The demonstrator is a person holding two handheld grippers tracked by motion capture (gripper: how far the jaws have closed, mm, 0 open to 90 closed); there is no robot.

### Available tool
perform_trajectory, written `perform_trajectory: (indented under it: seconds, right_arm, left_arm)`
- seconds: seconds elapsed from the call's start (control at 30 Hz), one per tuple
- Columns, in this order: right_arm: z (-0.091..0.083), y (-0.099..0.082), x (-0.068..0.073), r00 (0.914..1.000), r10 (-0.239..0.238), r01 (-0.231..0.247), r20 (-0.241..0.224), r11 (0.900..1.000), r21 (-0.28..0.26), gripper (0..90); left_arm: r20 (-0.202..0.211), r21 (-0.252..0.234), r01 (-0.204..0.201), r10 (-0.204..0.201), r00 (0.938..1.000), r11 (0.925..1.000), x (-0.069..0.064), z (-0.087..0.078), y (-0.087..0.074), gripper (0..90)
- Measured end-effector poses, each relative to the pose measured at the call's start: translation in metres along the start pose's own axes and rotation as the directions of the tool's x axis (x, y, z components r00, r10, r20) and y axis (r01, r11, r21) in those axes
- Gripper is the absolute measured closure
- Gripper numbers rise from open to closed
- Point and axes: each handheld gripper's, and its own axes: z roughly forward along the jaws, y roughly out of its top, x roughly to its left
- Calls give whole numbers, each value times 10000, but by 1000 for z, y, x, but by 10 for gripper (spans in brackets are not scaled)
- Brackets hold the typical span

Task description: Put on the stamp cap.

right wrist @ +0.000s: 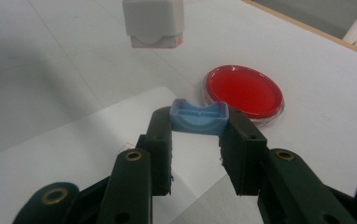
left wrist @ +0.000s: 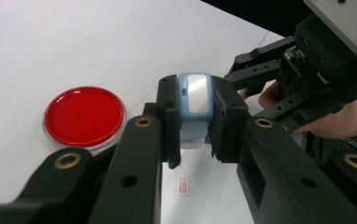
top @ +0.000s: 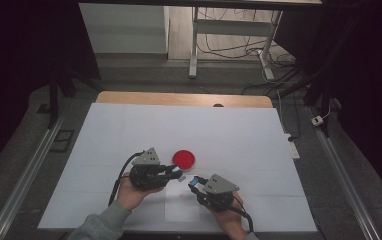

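A white sheet covers the table (top: 129, 125) in front of you, with a dim floor and cables beyond it, and a shallow red dish (top: 184, 158) sits just past your hands. The stamp body (left wrist: 194, 109), a small pale-blue and white plastic block, looks light, rigid and rather smooth, so take it across its flat sides and keep it square to avoid twisting. Your left gripper (left wrist: 195, 121) does exactly that: its jaws pinch the block firmly, holding it above the paper slip (right wrist: 74, 140), printing face down. Your right gripper (right wrist: 198, 122) is clamped on the blue cap (right wrist: 198, 116), a thin moulded shell that probably flexes a little, gripped by its two ends and held clear of the table, near the stamp body.
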Motion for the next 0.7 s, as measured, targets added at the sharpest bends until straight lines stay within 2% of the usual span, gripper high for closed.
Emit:
perform_trajectory:
  seconds: [0.07, 0.23, 0.7]
  right_arm:
    - [1, 1, 2, 9999, -47, 47, 101, 10000, 33, 645]
    - [5, 3, 5, 9999, -104, 104, -3, 9999, -17, 645]
    - [10, 6, 11, 9998, -182, 182, 63, 9998, -44, 645]
  left_arm:
    - [-17, -5, 9, -9, 10000, 10000, 0, 1, 0, 759]
    - [-87, -38, 47, -47, 10000, 10000, -2, 5, 0, 759]
    - [-105, -31, 92, -93, 9999, 10000, -5, 13, 1, 759]
